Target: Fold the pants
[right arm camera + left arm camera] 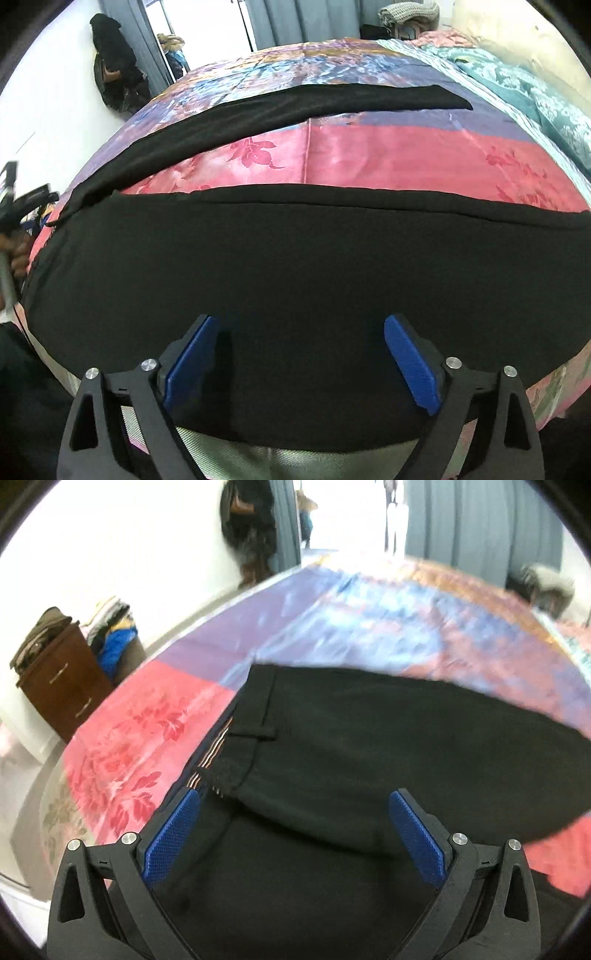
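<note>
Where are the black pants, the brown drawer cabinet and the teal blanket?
black pants (295,266): right wrist view, middle of the near leg.
brown drawer cabinet (64,683): left wrist view, its drawer front.
teal blanket (517,85): right wrist view, its patterned top.

Bright daylight blows out the far doorway (354,513) — left view motion-blurred, fisheye edges bent.

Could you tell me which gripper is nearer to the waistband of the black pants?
Left. The left gripper hangs open right at the black pants' waistband, by its belt loop. The right gripper is open over a black pant leg, with no waistband in its view.
</note>
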Action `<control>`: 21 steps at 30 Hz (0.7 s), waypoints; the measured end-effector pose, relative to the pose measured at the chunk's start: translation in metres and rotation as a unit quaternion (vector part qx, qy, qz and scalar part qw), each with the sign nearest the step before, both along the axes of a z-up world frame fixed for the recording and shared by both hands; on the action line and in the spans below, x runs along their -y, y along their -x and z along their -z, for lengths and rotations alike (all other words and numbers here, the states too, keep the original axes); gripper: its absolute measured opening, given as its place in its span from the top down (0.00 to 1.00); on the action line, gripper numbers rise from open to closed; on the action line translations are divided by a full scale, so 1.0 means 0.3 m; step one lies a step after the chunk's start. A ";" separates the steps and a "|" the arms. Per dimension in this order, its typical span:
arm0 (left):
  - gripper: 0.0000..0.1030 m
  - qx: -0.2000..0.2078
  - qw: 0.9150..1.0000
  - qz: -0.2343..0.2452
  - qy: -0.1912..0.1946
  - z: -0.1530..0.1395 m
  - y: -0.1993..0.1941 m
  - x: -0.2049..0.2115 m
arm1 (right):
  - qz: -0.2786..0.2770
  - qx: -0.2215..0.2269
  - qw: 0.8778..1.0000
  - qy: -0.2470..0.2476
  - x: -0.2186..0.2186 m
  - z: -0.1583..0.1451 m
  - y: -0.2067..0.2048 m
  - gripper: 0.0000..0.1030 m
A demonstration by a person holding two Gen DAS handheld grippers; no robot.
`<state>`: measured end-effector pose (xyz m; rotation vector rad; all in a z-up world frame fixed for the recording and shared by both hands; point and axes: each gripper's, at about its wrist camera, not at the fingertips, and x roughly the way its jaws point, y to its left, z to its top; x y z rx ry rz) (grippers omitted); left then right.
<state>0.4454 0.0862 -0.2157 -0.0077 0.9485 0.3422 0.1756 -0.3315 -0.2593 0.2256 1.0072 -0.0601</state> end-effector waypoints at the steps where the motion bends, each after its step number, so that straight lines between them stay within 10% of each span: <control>1: 0.01 -0.031 0.999 -0.019 -0.020 0.053 -0.006 -0.016 | -0.001 0.001 1.000 0.002 -0.006 0.005 -0.012 0.06; 6: 0.01 -0.018 0.997 -0.070 0.019 0.042 0.057 -0.064 | -0.028 -0.015 0.998 0.053 -0.079 -0.001 -0.028 0.00; 13: 0.01 0.046 0.998 0.016 0.044 -0.102 -0.054 0.151 | -0.052 0.033 0.997 0.052 -0.101 -0.155 -0.151 0.01; 21: 0.01 -0.015 0.999 0.021 0.019 0.197 -0.182 0.160 | -0.172 0.097 0.980 -0.008 -0.152 -0.288 -0.754 0.01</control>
